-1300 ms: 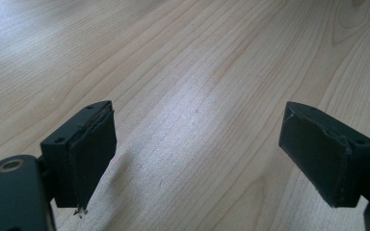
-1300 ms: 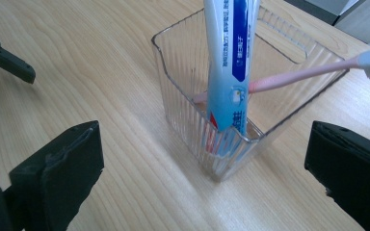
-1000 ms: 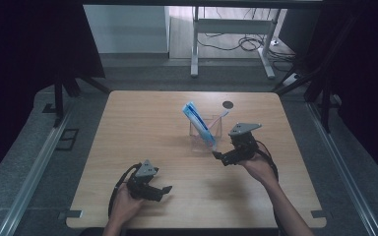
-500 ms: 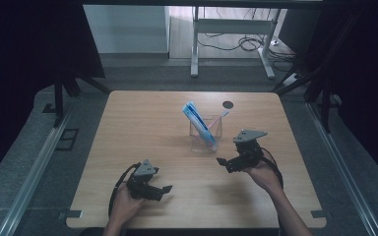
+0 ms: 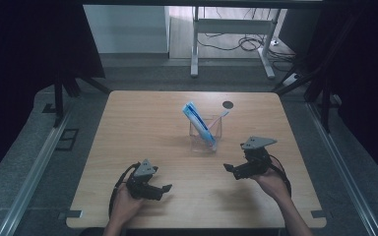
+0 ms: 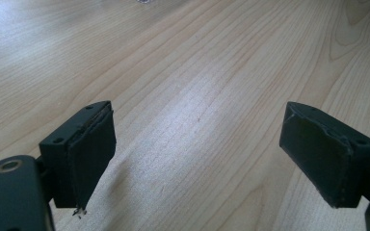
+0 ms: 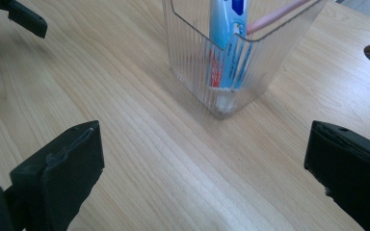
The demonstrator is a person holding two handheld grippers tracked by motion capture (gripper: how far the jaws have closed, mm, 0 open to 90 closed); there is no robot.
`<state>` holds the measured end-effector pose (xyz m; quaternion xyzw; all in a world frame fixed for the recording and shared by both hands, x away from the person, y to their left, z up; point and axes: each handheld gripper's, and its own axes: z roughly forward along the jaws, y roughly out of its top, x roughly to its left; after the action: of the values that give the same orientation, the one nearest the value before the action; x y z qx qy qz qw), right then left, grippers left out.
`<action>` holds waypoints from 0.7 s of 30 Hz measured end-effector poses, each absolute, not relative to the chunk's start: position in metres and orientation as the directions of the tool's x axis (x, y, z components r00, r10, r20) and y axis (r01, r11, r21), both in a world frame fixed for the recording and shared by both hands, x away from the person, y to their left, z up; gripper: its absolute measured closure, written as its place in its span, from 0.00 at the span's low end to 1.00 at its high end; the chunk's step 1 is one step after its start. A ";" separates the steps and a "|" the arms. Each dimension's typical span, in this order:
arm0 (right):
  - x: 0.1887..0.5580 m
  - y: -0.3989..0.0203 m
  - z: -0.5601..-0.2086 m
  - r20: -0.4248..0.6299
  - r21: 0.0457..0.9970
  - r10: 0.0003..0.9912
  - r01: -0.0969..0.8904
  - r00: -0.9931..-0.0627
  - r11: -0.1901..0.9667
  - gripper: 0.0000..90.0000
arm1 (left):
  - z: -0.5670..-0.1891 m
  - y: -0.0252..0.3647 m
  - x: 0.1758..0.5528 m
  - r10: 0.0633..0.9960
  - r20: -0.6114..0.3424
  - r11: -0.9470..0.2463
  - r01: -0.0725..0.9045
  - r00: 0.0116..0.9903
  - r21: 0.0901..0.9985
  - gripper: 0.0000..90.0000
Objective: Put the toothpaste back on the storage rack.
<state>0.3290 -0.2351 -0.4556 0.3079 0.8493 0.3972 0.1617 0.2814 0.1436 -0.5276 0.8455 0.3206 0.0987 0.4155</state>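
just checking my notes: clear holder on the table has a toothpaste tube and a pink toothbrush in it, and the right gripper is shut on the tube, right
Not quite. The right gripper is open and holds nothing; the right gripper view shows its jaws wide apart, short of the clear holder. The toothpaste tube and pink toothbrush do stand in the holder.

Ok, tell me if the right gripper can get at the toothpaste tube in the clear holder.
Probably yes. The right gripper is open, with bare table between it and the clear holder. The toothpaste tube sticks out above the rim, free to grasp.
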 end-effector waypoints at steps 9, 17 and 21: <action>0.316 -0.254 -0.457 -0.039 0.771 0.671 0.406 -0.740 0.492 0.01 | -0.527 0.143 0.281 0.625 -0.091 -0.455 0.456 0.776 0.765 0.14; 0.304 -0.271 -0.461 -0.036 0.769 0.699 0.427 -0.714 0.476 0.01 | -0.527 0.142 0.280 0.623 -0.085 -0.461 0.453 0.778 0.763 0.14; 0.297 -0.278 -0.467 -0.035 0.768 0.715 0.439 -0.699 0.467 0.01 | -0.527 0.142 0.280 0.622 -0.082 -0.463 0.450 0.779 0.764 0.14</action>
<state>0.2966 -0.2775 -0.4671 0.3443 0.8374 0.3848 0.1791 0.2799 0.1422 -0.5270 0.8489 0.3156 0.1048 0.4110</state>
